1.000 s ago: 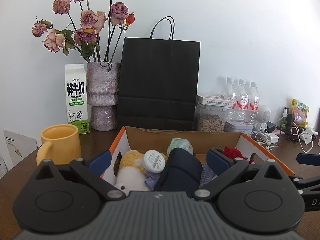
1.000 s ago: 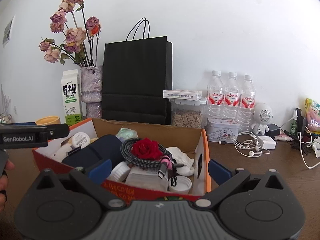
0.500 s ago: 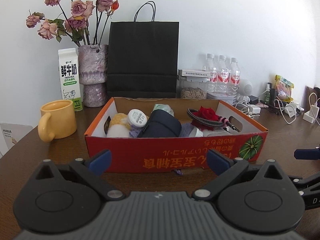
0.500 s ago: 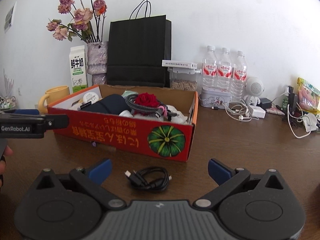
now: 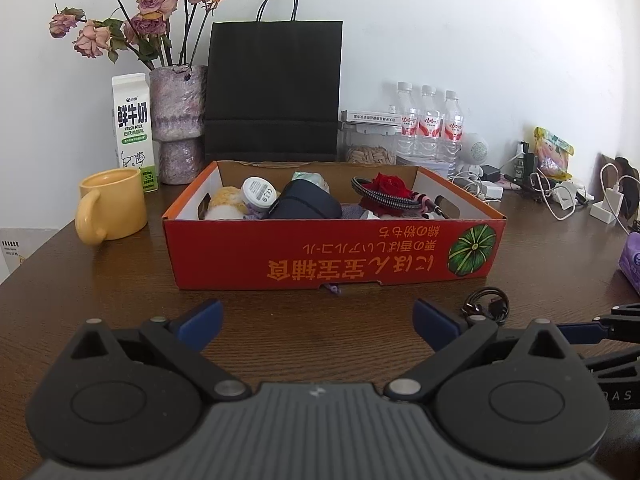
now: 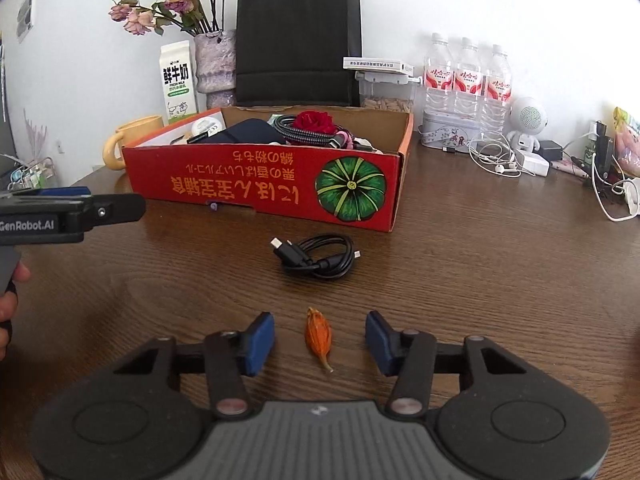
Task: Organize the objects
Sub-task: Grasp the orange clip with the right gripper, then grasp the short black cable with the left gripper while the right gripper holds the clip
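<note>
Both grippers backed off from the box, fingers spread, lining up on the loose bits in front of it.

My right gripper [image 6: 320, 338] is released, holding nothing, its blue pads straddling a dried orange petal [image 6: 319, 336] on the wooden table [image 6: 500, 280], which I judge the nearest stray to clear. Just ahead lies the coiled black USB cable [image 6: 316, 256], and beyond it the red cardboard box [image 6: 260, 184], already stuffed with a braided cable, a red rose and a dark pouch. My left gripper [image 5: 316, 320] hangs wide and empty, squared to the box's front wall, probably ready to steady it.
</note>
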Demonstrator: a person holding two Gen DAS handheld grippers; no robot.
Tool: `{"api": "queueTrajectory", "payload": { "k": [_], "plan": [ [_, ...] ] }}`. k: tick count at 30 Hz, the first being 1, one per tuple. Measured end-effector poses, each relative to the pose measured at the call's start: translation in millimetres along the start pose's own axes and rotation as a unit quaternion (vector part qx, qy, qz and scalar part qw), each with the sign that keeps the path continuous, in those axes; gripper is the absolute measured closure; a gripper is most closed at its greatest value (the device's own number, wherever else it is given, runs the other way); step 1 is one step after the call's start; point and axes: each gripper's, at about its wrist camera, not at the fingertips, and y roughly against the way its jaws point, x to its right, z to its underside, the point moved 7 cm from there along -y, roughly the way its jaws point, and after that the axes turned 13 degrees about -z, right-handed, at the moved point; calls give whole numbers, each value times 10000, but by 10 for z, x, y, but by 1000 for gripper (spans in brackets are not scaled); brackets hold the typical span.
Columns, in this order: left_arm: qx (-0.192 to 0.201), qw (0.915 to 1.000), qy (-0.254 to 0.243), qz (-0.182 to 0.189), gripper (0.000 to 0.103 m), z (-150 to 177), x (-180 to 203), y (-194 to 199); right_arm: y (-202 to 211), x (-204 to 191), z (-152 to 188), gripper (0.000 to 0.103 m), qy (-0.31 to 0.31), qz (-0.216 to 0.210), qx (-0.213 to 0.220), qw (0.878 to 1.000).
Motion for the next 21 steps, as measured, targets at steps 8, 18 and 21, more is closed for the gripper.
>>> {"api": "queueTrajectory", "payload": {
  "k": [8, 18, 21],
  "plan": [
    [-98, 9998, -139, 129, 0, 61, 118, 22, 34, -10, 11, 91, 2, -137, 36, 9999],
    [-245, 9983, -357, 382, 0, 102, 390, 17, 125, 118, -73, 91, 46, -64, 371, 9993],
    [-282, 9973, -491, 459, 0, 100, 531, -7, 169, 265, -114, 91, 23, 133, 497, 9987]
  ]
}}
